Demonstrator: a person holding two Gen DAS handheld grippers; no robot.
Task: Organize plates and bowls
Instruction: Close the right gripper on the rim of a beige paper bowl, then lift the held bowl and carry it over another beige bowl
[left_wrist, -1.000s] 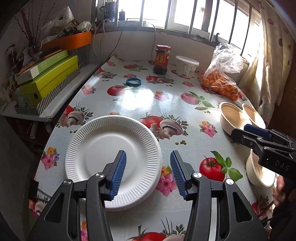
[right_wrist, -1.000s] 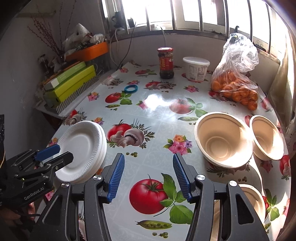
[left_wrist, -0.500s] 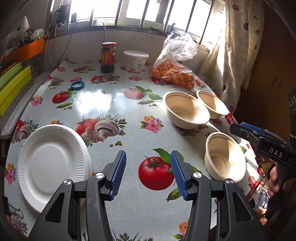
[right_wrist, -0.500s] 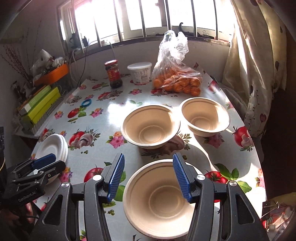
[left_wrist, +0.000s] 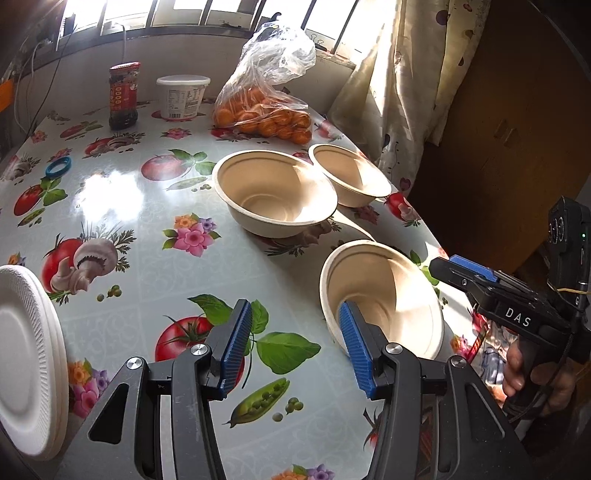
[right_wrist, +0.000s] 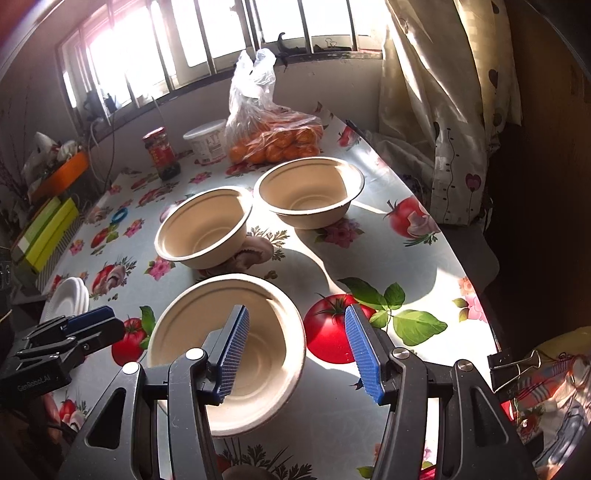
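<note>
Both claws, the left claw (left_wrist: 295, 345) and the right claw (right_wrist: 297, 350), gape empty over the nearest bowl (right_wrist: 225, 354) at six o'clock on the surface (left_wrist: 147, 229); next, I'd guess, the right one grips its rim.

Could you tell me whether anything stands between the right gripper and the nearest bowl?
Nothing visible does. The right gripper is open and empty over the nearest bowl, its right rim showing between the fingers. The other two bowls sit farther back, and the left gripper is off to the side.
</note>
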